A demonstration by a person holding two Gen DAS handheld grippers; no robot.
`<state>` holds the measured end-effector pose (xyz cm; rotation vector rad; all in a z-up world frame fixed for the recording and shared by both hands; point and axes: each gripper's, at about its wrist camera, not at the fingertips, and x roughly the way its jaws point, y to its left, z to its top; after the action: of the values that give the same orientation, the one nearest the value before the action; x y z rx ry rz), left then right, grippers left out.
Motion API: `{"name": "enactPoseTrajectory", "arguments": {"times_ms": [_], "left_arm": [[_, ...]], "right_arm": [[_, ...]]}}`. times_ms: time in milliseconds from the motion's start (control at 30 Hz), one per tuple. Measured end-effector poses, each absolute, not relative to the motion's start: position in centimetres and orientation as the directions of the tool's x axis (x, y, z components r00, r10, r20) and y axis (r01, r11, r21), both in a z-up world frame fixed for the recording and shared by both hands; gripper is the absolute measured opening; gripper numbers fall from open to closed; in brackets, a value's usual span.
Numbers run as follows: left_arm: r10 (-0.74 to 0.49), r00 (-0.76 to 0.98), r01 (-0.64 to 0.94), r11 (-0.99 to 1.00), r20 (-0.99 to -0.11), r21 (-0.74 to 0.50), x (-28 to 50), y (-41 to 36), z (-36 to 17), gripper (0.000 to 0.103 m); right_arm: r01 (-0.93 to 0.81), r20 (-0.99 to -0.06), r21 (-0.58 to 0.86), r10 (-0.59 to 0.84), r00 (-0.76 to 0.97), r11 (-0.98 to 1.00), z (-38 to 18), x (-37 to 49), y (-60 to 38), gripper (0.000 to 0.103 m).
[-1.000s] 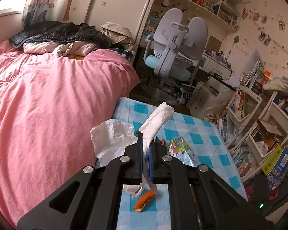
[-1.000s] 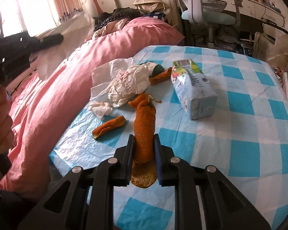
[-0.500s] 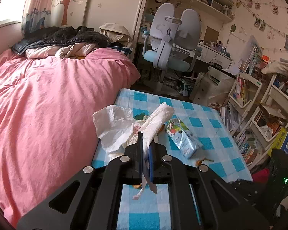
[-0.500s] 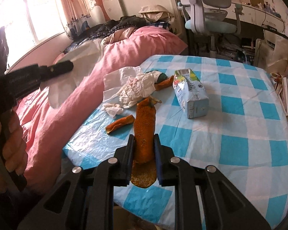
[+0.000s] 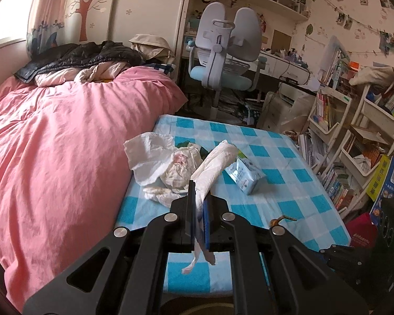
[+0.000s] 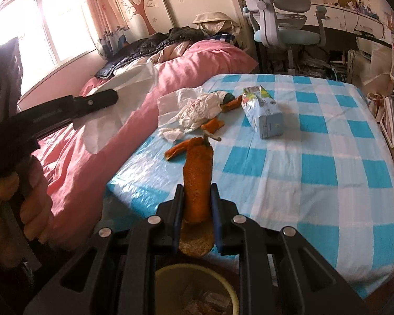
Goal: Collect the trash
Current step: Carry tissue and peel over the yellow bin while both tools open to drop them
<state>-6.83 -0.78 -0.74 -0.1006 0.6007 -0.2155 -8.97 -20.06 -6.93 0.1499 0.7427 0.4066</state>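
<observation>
While my left gripper (image 5: 200, 197) pinches a long white tissue (image 5: 214, 164) between its pressed-together fingers, my right gripper (image 6: 196, 197) clamps an orange peel (image 6: 198, 177) that stands upright between its fingers. Both tools hang just off the near edge of the table with the blue-checked cloth (image 6: 315, 157). From the right wrist view, my left hand (image 6: 18, 204) grips its tool beside the pink bed (image 6: 191, 60), the tissue drooping from its tip. Below my right gripper sits a round bin (image 6: 194, 288) with scraps inside. On the cloth lie a crumpled heap of white paper (image 6: 194, 107), more orange peel pieces (image 6: 178, 148), and a milk carton (image 6: 262, 111) on its side, near the heap.
</observation>
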Motion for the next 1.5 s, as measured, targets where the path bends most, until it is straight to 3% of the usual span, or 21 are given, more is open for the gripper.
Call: {"name": "enactPoseTrajectory", "arguments": {"times_ms": [367,633,767,867,1233,1333,1400,1500], "left_arm": [[-0.246,0.791,0.181,0.969,-0.561,-0.169,-10.0,-1.1,-1.7,0.005],[-0.266,0.764,0.189,0.963,-0.588,-0.189,-12.9,-1.2,-3.2,0.005],[-0.275,0.737,0.197,0.961,-0.618,-0.192,-14.7,-1.7,-4.3,0.005],[-0.280,0.716,0.207,0.960,-0.639,-0.189,-15.9,-2.2,-5.2,0.005],[-0.320,0.511,0.235,0.945,-0.798,-0.228,-21.6,-4.3,-10.6,0.006],[-0.294,0.498,0.241,0.951,-0.816,-0.196,-22.3,-4.7,-11.2,0.028],[-0.247,0.556,0.208,0.966,-0.794,-0.155,-22.6,-4.4,-10.4,0.060],[-0.194,0.631,0.147,0.981,-0.752,-0.130,-22.7,-3.6,-9.3,0.078]], "right_arm": [[-0.329,-0.655,0.278,0.428,0.623,0.903,-7.9,-12.6,-19.2,0.020],[-0.374,-0.796,0.248,0.408,0.448,0.894,-12.1,-16.3,-16.7,0.023],[-0.354,-0.828,0.219,0.365,0.425,0.909,-13.1,-17.6,-16.8,0.041],[-0.305,-0.812,0.236,0.360,0.460,0.923,-12.5,-17.8,-18.2,0.043],[-0.080,-0.647,0.253,0.230,0.727,0.964,-8.1,-19.1,-24.2,0.073],[-0.041,-0.639,0.233,0.185,0.747,0.972,-7.7,-19.1,-24.5,0.083],[-0.020,-0.640,0.217,0.157,0.752,0.976,-7.6,-19.2,-24.5,0.088],[0.006,-0.633,0.174,0.108,0.767,0.985,-7.5,-19.5,-24.6,0.091]]}}
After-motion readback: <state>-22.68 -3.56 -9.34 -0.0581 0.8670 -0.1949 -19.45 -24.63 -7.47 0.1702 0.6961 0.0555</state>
